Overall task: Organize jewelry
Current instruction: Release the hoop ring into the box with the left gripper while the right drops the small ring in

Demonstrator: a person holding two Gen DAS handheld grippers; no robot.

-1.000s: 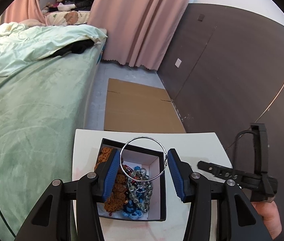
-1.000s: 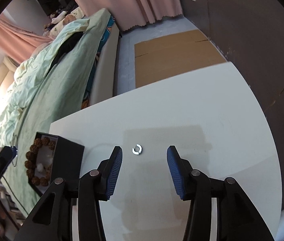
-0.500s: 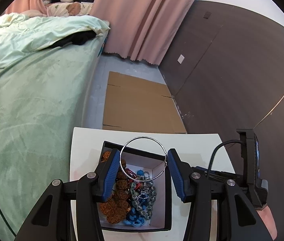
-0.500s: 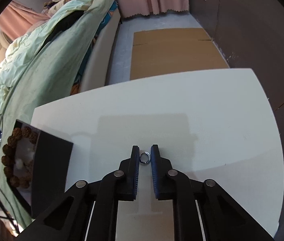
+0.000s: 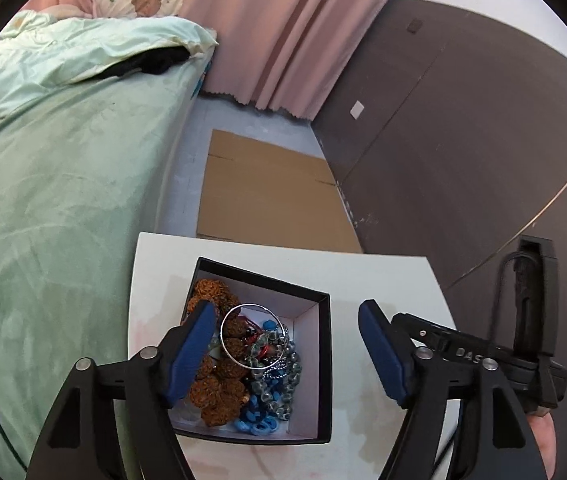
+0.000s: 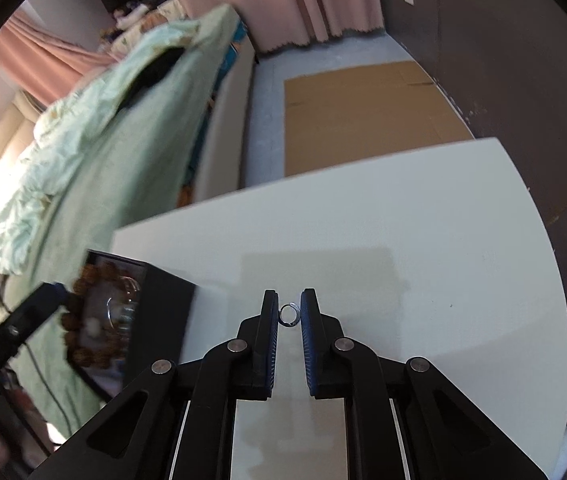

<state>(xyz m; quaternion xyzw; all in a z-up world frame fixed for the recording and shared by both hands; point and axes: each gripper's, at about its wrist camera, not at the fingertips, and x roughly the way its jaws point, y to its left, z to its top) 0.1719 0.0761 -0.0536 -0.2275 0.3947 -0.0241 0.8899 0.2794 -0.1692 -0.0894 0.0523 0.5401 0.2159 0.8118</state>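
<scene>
A black jewelry box point(image 5: 323, 360) with a white inside stands on the white table point(image 5: 383, 280). It holds brown bead strings, blue and grey chains and a thin silver bangle point(image 5: 253, 336) lying on top. My left gripper point(image 5: 287, 352) hangs above the box, its jaws opening, with nothing pressed between them. In the right wrist view my right gripper point(image 6: 289, 314) is shut on a small silver ring point(image 6: 289, 315), a little above the table point(image 6: 403, 232). The box point(image 6: 155, 312) is at its left, with the left gripper's blue tip over it.
A bed with a green cover point(image 5: 51, 200) runs along the table's left side. Flat cardboard point(image 5: 267, 196) lies on the floor beyond the table, and a dark wall panel point(image 5: 463, 140) stands at the right. The right gripper's body point(image 5: 523, 344) shows at the right edge.
My left gripper has let go of the silver bangle, which dropped into the box, and its jaws have widened. My right gripper closed on the small ring and lifted it slightly.
</scene>
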